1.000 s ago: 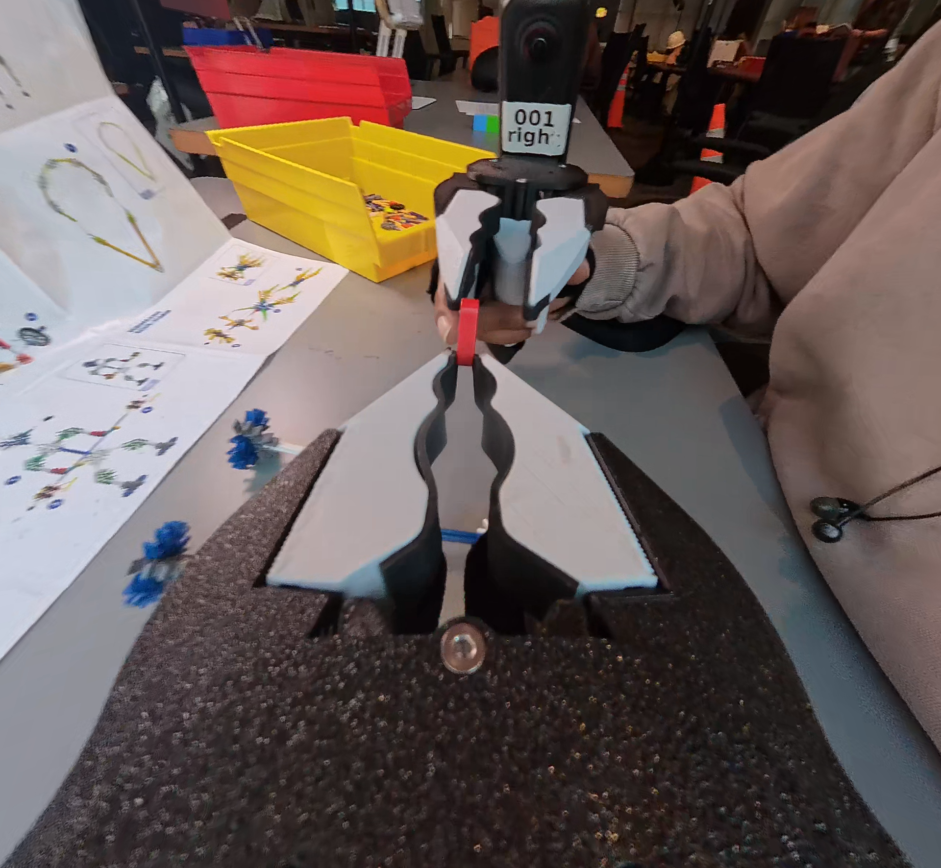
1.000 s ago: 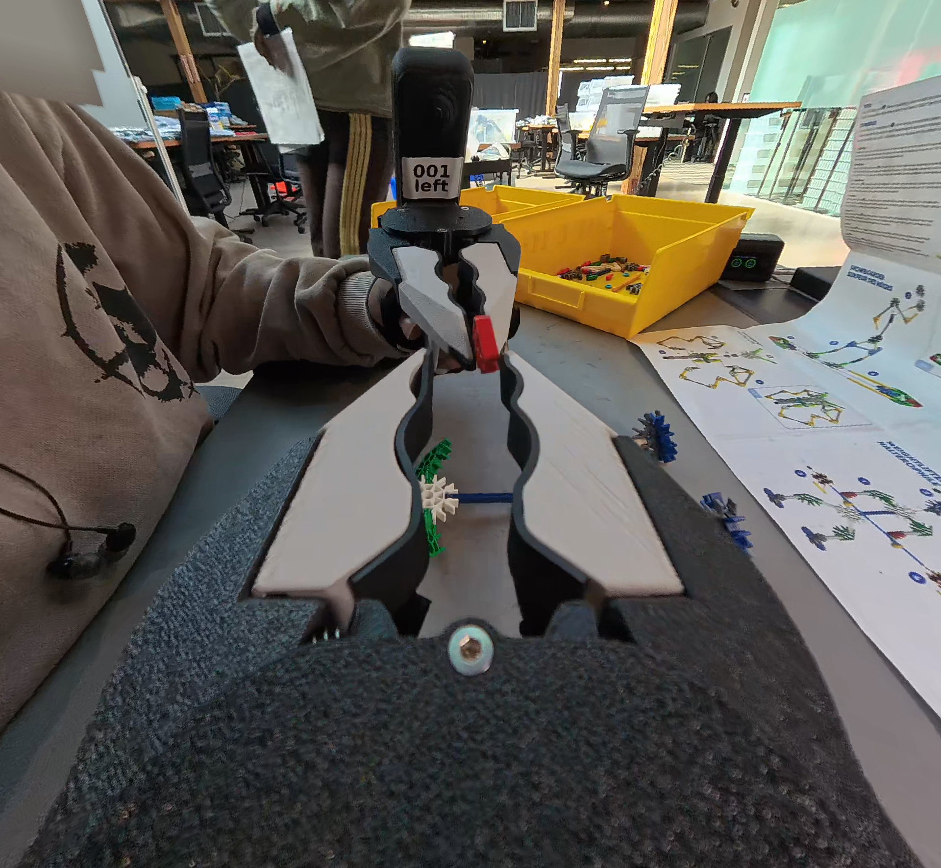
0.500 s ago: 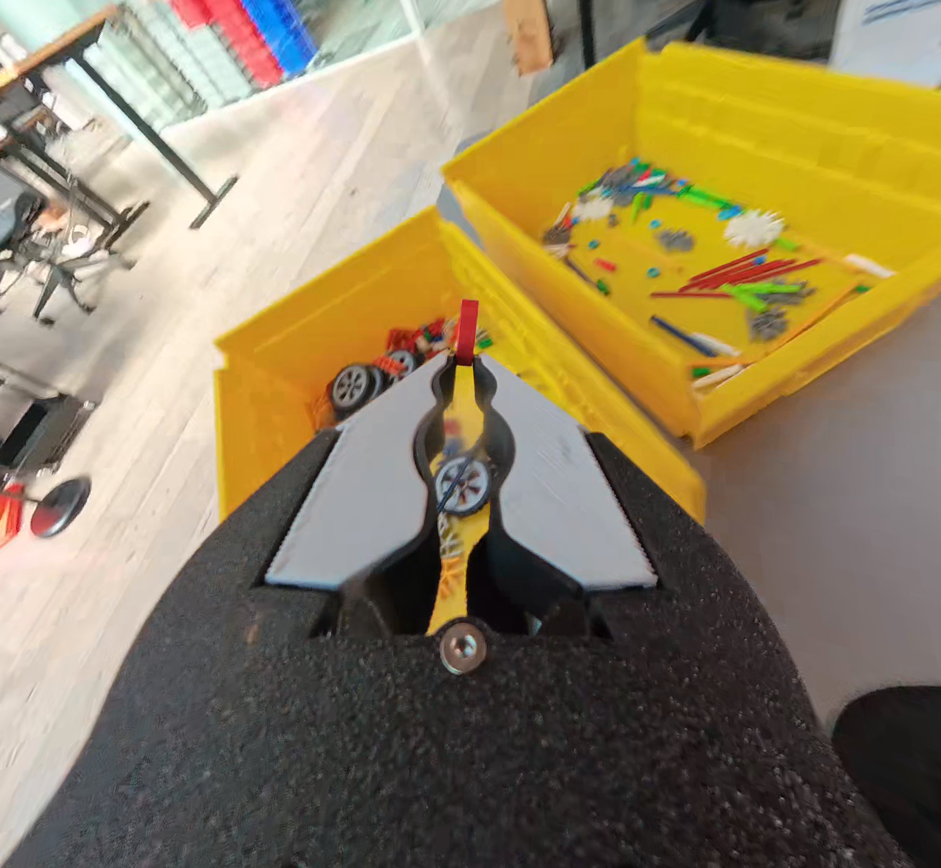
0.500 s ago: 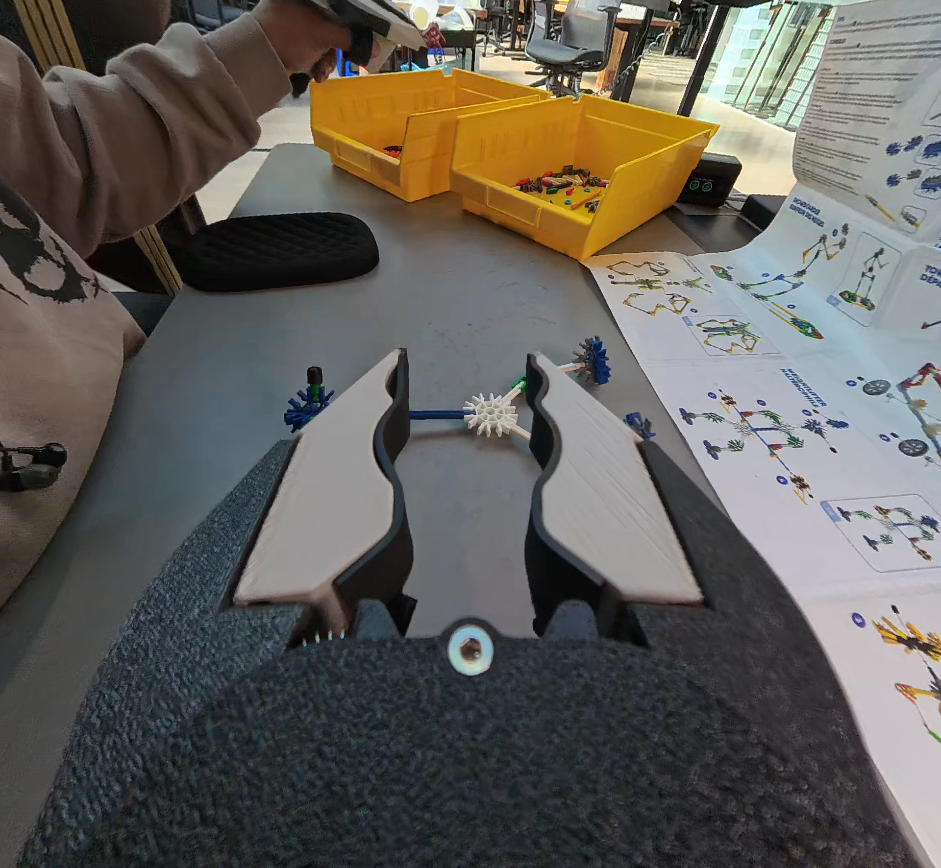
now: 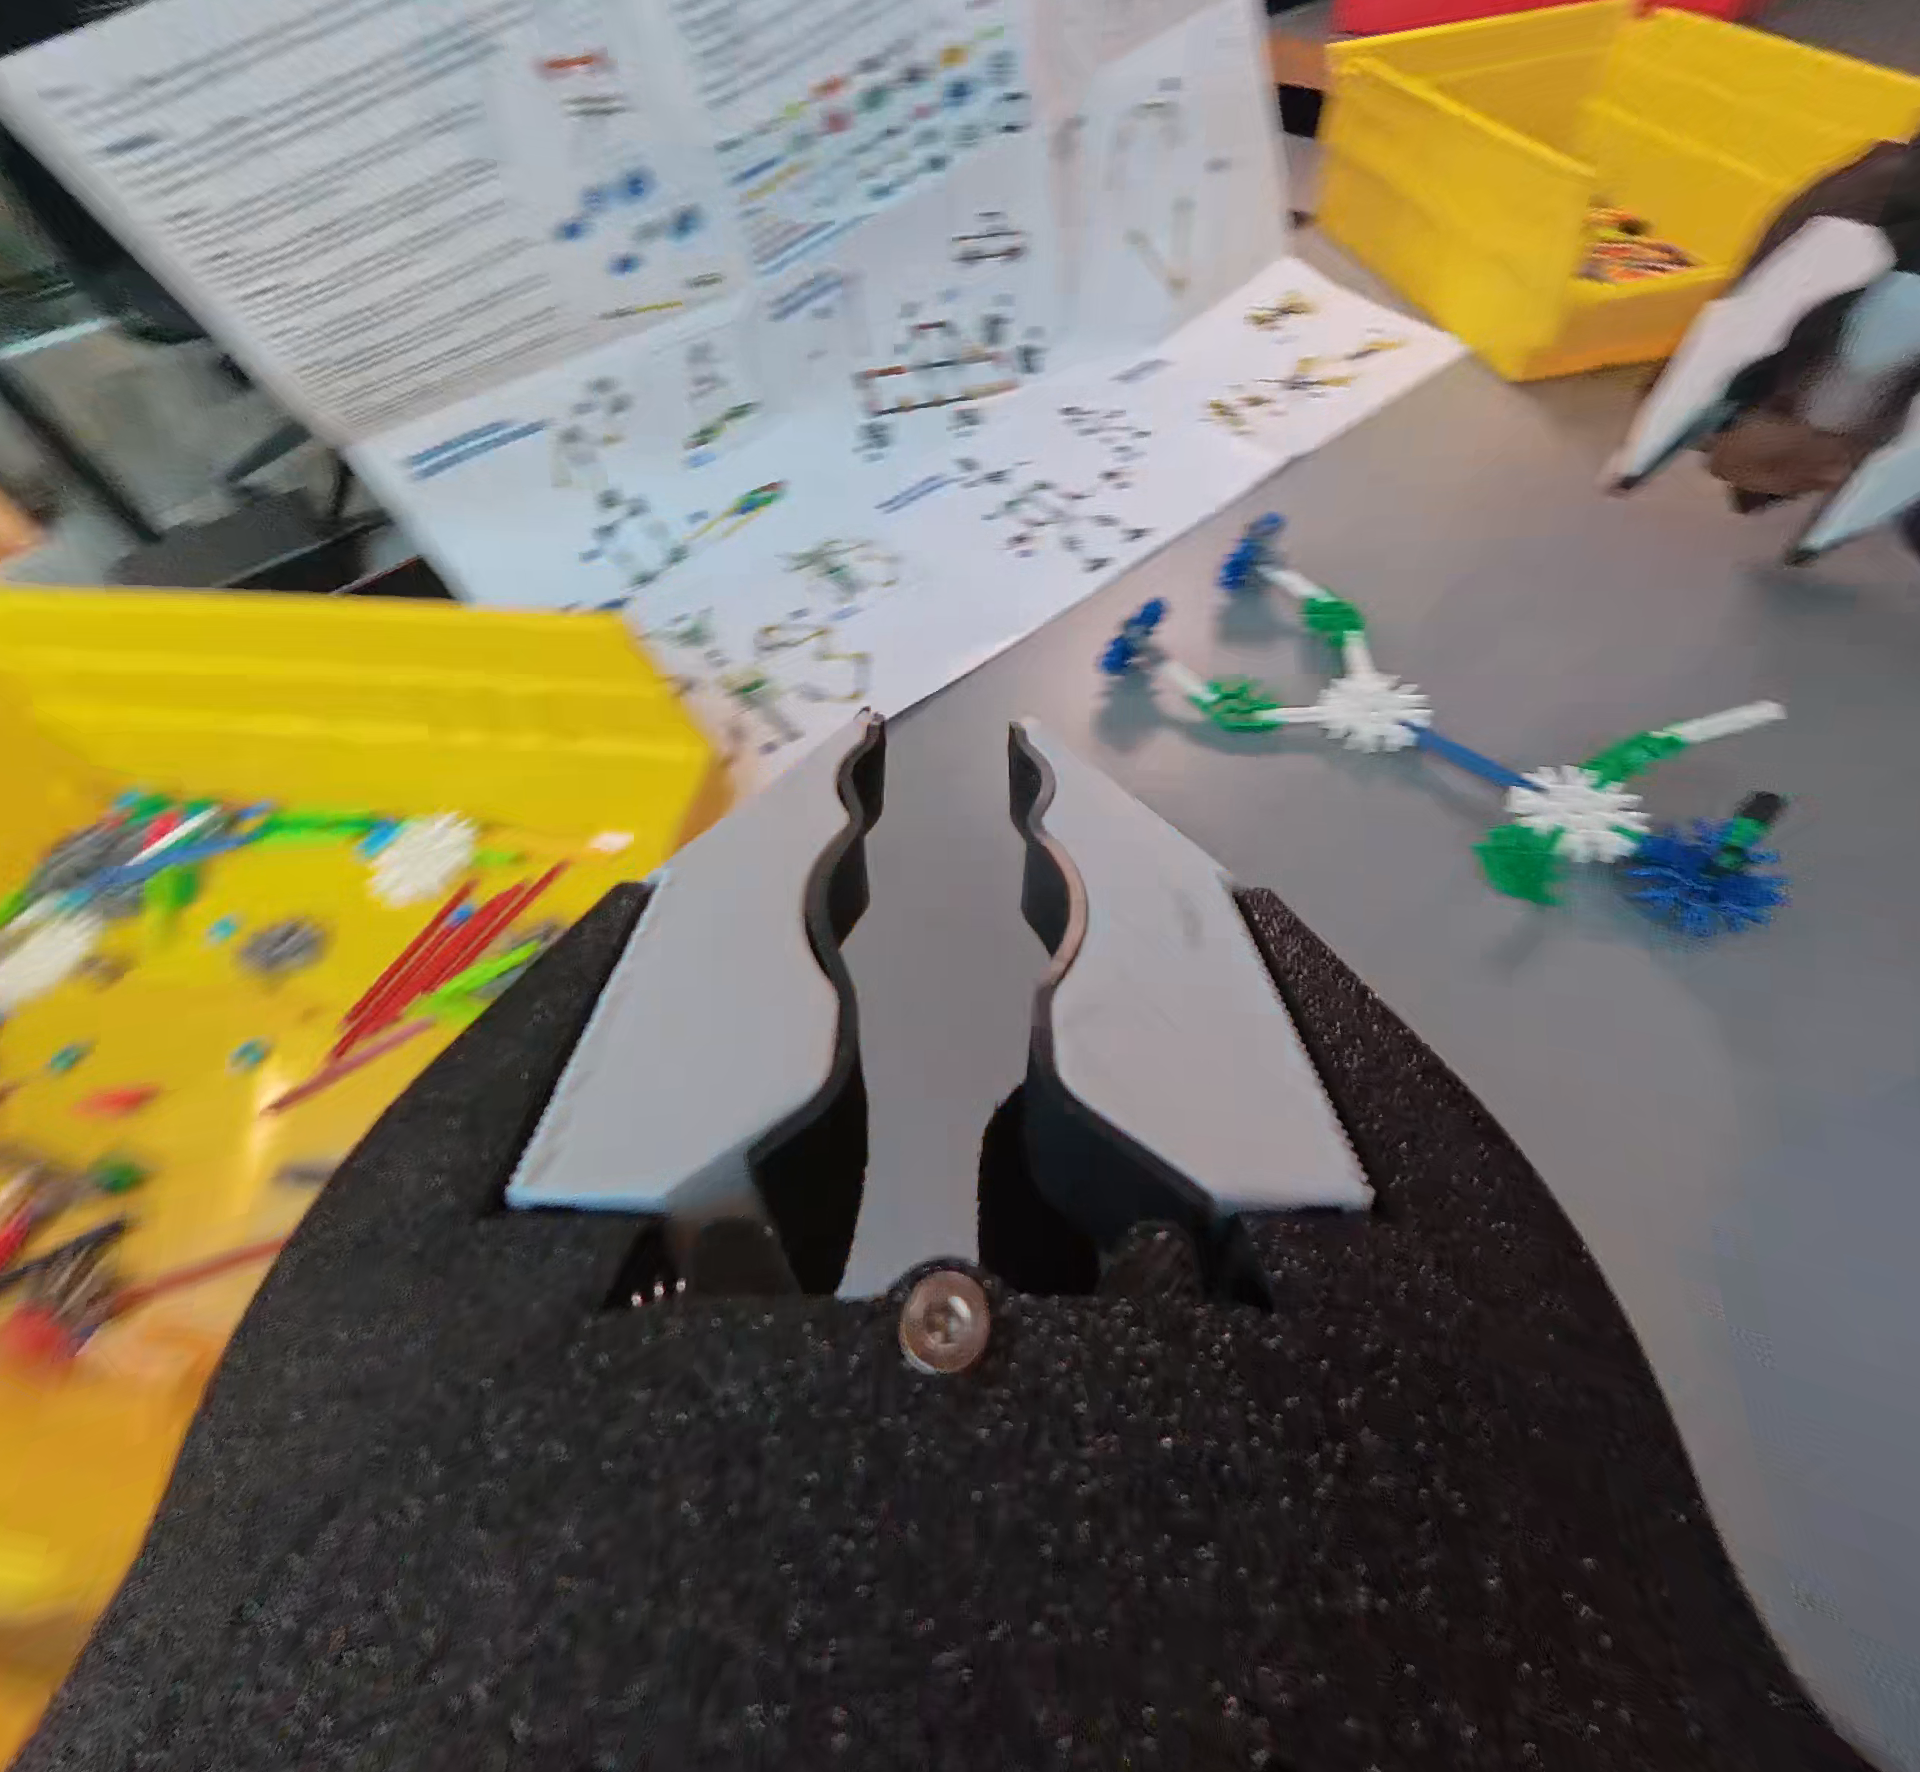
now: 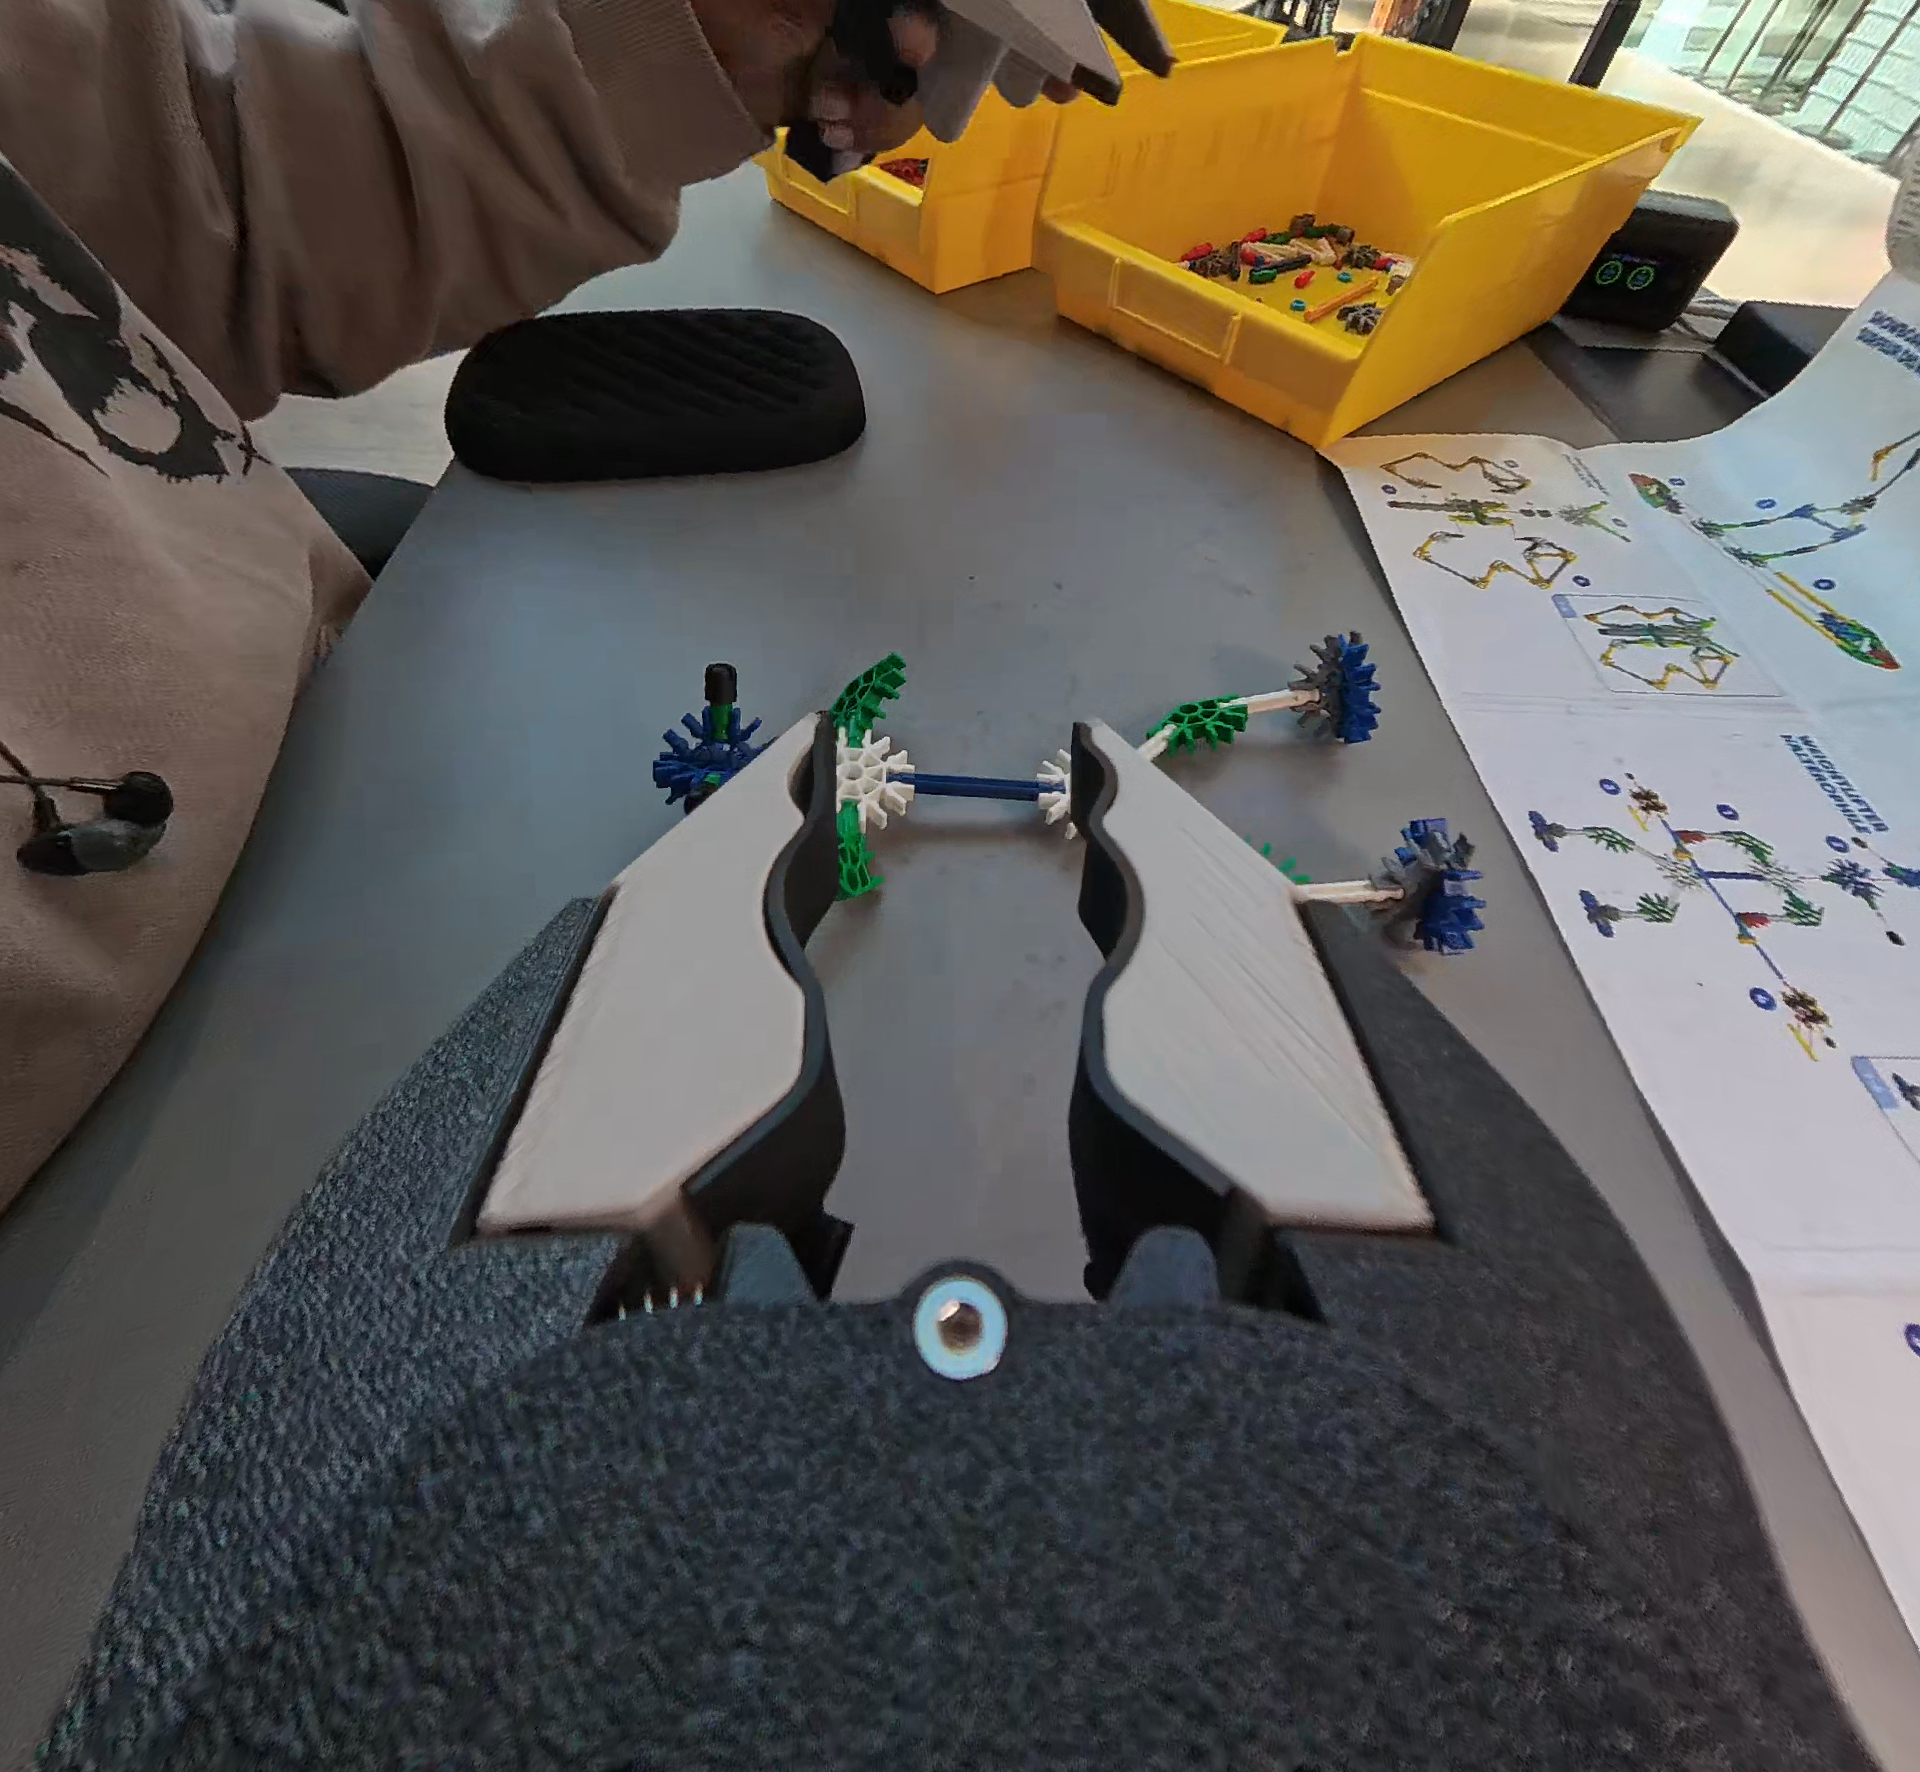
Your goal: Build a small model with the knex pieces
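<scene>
Right wrist view: your spread, empty right gripper straddles the model's crosswise blue rod; left gripper, parted and empty, is well beyond.

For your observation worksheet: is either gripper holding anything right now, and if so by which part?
Nothing is held. The left gripper and right gripper are both open; the toy model lies on the table.

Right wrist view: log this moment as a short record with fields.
surface: grey table
right claw: open, empty, fingers either side of the blue rod
toy model: lying flat; white, green and blue parts
left claw: raised over the yellow bins, open, empty
right side: instruction sheet
near sleeve: black pad
</scene>
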{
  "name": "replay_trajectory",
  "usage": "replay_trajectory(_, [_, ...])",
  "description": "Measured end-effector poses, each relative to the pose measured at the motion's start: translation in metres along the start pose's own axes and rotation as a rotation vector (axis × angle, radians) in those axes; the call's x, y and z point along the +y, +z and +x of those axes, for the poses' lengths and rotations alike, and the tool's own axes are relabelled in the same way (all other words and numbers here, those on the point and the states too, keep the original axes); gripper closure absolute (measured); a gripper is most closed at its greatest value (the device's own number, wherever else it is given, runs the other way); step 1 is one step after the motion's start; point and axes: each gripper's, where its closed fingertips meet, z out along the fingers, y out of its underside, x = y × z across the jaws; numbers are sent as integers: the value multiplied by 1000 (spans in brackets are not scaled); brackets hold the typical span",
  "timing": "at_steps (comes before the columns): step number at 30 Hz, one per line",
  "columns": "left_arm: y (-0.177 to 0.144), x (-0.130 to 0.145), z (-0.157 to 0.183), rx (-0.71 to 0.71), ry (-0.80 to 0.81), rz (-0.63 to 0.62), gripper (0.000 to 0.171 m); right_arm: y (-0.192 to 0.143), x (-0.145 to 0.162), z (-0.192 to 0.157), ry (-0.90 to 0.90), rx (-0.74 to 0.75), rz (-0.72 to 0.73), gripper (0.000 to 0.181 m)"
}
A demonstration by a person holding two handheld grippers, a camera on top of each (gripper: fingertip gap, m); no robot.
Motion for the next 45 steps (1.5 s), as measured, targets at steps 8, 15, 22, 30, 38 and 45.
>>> replay_trajectory(8, [95, -4, 190, 746, 175, -21, 148, 24, 38, -41, -196, -120, -226, 143])
replay_trajectory(15, [99, 51, 229, 911, 138, -189, 149, 37, 47, -39, -368, -49, -276, 177])
replay_trajectory(22, [116, 70, 238, 805, 267, -290, 148, 35, 43, -20, -1, -71, -212, 177])
replay_trajectory(30, [124, 77, 243, 742, 366, -307, 166, 32, 47, -24, 39, -104, -227, 177])
replay_trajectory(38, [118, 76, 251, 832, 164, -356, 166, 29, 35, -27, -115, -68, -205, 176])
replay_trajectory(45, [118, 77, 251, 823, 147, -379, 166, 27, 41, -28, -165, -66, -254, 168])
